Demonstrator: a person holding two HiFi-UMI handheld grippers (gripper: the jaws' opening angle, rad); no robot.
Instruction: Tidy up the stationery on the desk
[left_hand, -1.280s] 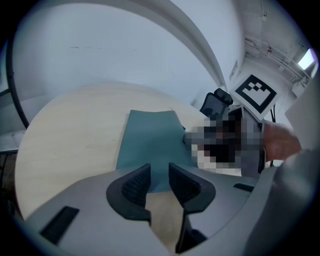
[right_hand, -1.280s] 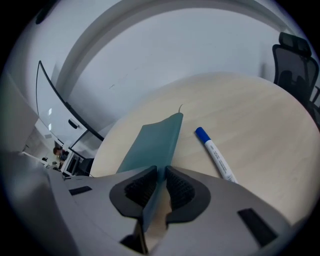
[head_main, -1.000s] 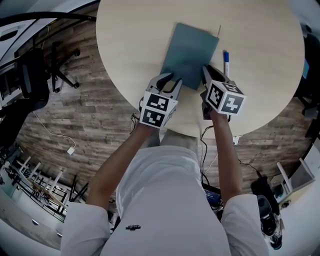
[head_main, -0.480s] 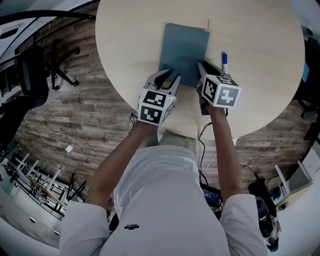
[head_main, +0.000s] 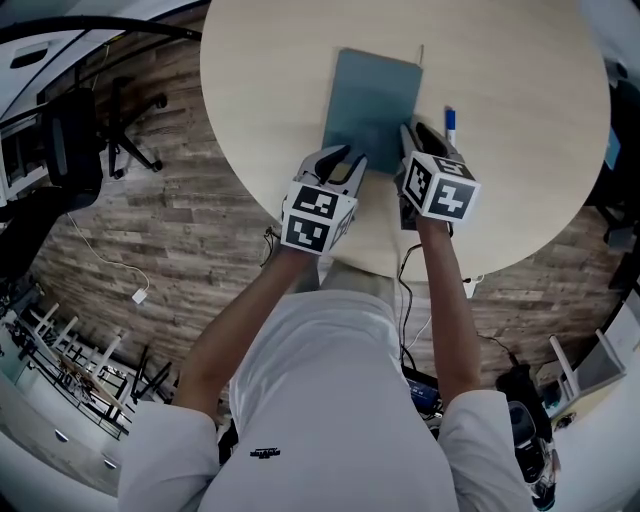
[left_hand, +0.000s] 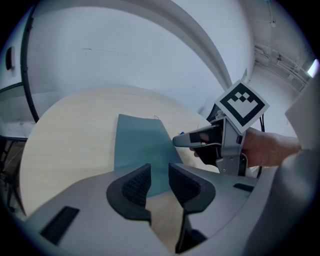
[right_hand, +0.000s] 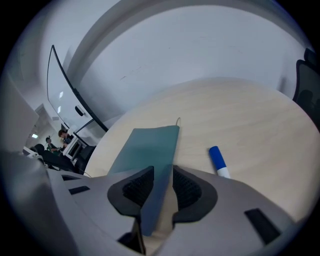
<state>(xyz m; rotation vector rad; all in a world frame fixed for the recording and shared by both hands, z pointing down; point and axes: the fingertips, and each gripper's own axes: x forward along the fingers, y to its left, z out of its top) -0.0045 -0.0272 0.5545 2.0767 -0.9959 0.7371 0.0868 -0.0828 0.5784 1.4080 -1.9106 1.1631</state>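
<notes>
A teal notebook (head_main: 372, 95) lies on the round pale table (head_main: 520, 100), with a blue-capped pen (head_main: 451, 122) just right of it. My left gripper (head_main: 345, 160) is at the notebook's near left corner. In the left gripper view its pads (left_hand: 135, 182) stand a narrow gap apart, with the notebook (left_hand: 142, 145) showing flat beyond them. My right gripper (head_main: 415, 135) is at the near right corner. Its jaws have just been opening. The notebook's raised edge (right_hand: 155, 200) stands between the pads with a gap beside it. The pen (right_hand: 217, 160) lies right of those jaws.
The table's near edge runs just under both grippers, with wood floor and cables (head_main: 110, 270) below it. An office chair (head_main: 70, 140) stands at the left. A blue object (head_main: 611, 140) sits at the table's right rim.
The notebook has turned from tilted to nearly square with me. Both grippers stayed at its near corners, shifting only slightly. The pen has not moved.
</notes>
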